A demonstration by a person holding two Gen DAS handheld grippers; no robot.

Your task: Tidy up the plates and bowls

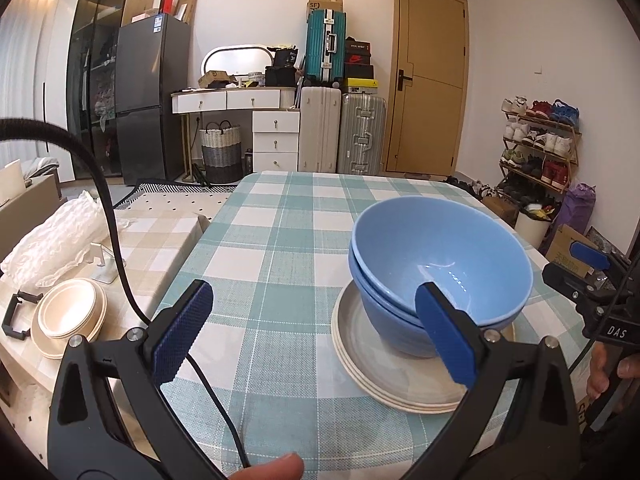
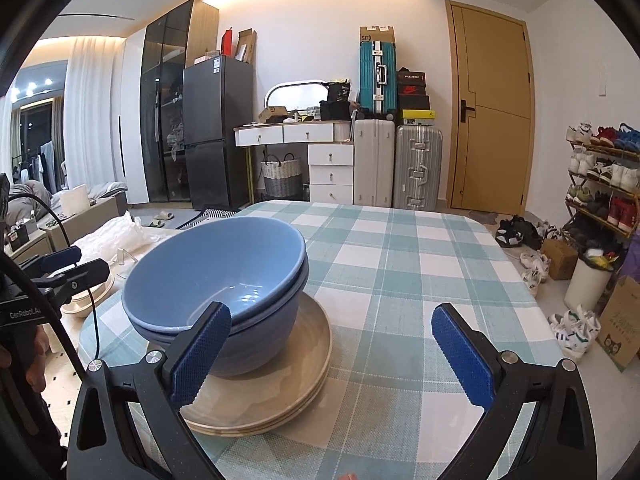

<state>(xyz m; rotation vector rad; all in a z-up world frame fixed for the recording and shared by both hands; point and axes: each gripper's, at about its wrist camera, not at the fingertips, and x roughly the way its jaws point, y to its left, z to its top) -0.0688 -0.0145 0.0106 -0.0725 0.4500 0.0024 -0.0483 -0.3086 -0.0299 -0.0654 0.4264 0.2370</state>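
Observation:
Two nested blue bowls [image 1: 440, 256] stand on a stack of cream plates [image 1: 400, 380] on the checked table [image 1: 272, 248]. The bowls [image 2: 216, 268] and plates [image 2: 288, 380] also show in the right wrist view. My left gripper [image 1: 316, 332] is open and empty, just left of and in front of the stack; its right finger overlaps the bowls in view. My right gripper [image 2: 332, 356] is open and empty, to the right of the stack; its left finger sits in front of the bowls.
A second set of cream bowls and plates [image 1: 68, 316] sits on a lower surface left of the table, beside white wrapping [image 1: 60, 240]. Suitcases [image 1: 340, 132], a fridge [image 1: 148, 96] and a shoe rack [image 1: 540, 140] stand beyond.

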